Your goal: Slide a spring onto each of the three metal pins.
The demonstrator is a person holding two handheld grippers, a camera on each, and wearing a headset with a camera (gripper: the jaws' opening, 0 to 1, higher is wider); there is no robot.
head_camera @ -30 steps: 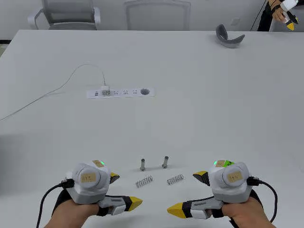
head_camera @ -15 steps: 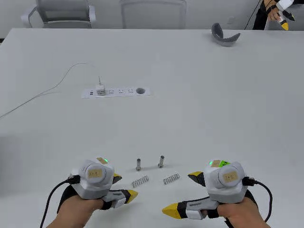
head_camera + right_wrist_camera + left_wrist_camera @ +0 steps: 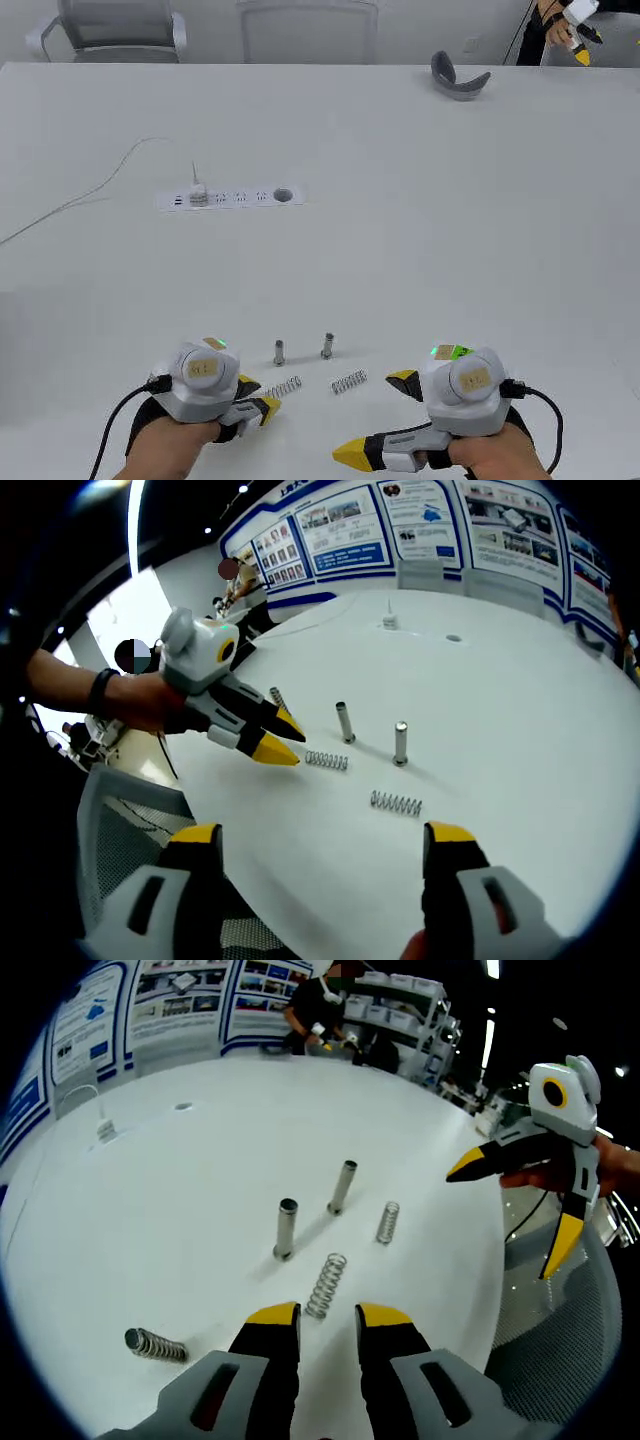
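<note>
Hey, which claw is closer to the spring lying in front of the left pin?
Left. The left claw has its tips just short of that spring, pointing at it. The right claw is off to its right, beyond the second spring.

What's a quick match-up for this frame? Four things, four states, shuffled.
Things:
1. left tongs
2. right tongs
3. pins
4. power strip

States:
A. spread wide, nothing between
B. standing upright on the table, no springs on them
C. narrow gap, a spring lying flat just ahead of the tips
D. further back, with a white plug in it

Pairs: 1-C, 2-A, 3-B, 4-D
</note>
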